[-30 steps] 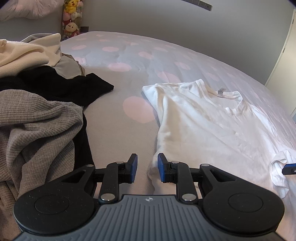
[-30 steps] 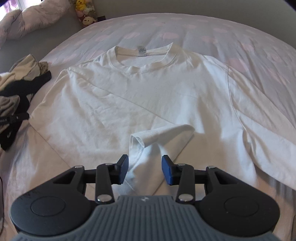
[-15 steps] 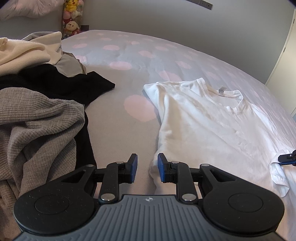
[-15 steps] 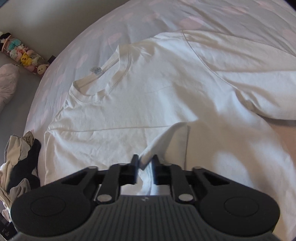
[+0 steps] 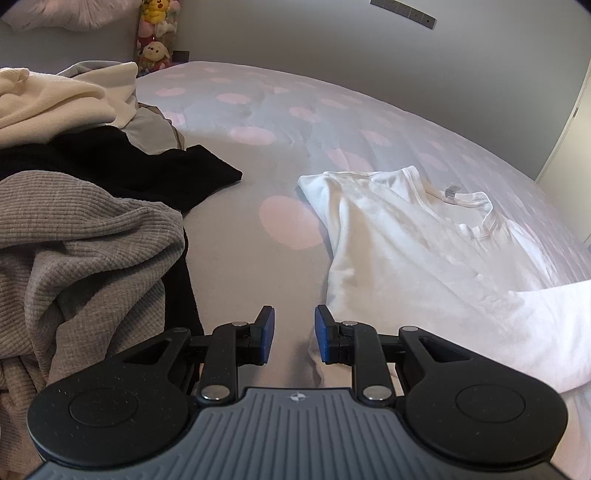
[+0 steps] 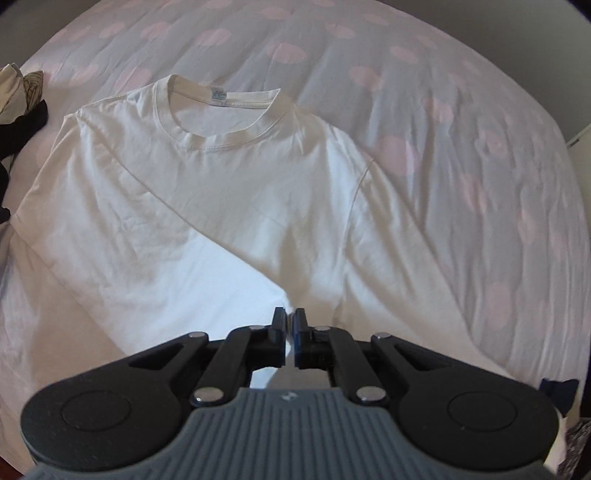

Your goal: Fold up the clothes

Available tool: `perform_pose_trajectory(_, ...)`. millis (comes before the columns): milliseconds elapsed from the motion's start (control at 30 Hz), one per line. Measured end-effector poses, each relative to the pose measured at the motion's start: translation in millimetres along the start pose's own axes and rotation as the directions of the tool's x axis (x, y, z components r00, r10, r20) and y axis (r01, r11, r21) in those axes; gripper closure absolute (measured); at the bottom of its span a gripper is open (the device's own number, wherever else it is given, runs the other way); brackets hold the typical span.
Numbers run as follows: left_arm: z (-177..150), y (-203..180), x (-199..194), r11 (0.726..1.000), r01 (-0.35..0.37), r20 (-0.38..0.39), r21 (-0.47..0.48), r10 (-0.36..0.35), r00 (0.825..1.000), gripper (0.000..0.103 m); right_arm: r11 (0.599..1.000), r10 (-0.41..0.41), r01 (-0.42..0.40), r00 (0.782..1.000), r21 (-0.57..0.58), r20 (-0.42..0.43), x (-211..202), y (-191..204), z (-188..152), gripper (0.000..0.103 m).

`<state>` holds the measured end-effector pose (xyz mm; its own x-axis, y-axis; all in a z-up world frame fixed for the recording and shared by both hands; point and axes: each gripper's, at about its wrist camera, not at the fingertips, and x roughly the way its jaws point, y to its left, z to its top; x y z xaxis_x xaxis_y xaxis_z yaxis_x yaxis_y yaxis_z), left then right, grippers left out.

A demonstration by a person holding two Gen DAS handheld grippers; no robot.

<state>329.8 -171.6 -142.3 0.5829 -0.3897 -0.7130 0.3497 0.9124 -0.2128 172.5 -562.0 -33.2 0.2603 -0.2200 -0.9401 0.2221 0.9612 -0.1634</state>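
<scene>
A white T-shirt (image 6: 207,192) lies spread on the dotted bedspread (image 6: 461,147), open bedding to its right — the right gripper (image 6: 290,325) pinches its folded sleeve; the left gripper (image 5: 293,332) hovers spread at the shirt's edge, beside heaped clothes (image 5: 81,236)

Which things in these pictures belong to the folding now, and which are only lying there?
In use:
white cotton long-sleeved shirt, its sleeve pinched in the right tongs
left tongs, open, by the shirt's edge

Lying about:
grey ribbed knit garment
black garment
cream garment
plush toys
</scene>
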Motion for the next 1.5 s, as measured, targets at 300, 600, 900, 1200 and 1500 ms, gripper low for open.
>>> perform_pose_trajectory(300,2,4,-3,1.0,-0.018,0.039,-0.011,0.018,0.999,0.082,0.991,-0.128,0.129,0.991,-0.02,0.039,43,-26,31,0.099)
perform_pose_trajectory(600,-2,1,12,1.0,-0.009,0.034,0.002,0.009,0.999,0.082,0.991,-0.128,0.126,0.99,0.039,0.065,110,-52,47,0.098)
perform_pose_trajectory(900,-5,-7,15,1.0,-0.024,0.04,0.019,0.023,0.999,0.082,0.985,-0.066,0.042,0.988,0.168,0.139,108,-81,24,0.084)
perform_pose_trajectory(1200,19,-3,20,0.994,0.047,0.054,-0.101,-0.042,0.998,0.06,0.912,0.101,-0.185,0.966,0.365,0.237,116,-105,-7,0.066)
perform_pose_trajectory(1500,94,-7,90,0.99,0.051,-0.065,-0.131,-0.06,0.996,0.055,0.877,0.204,-0.312,0.93,0.366,0.304,141,-102,-10,0.065)
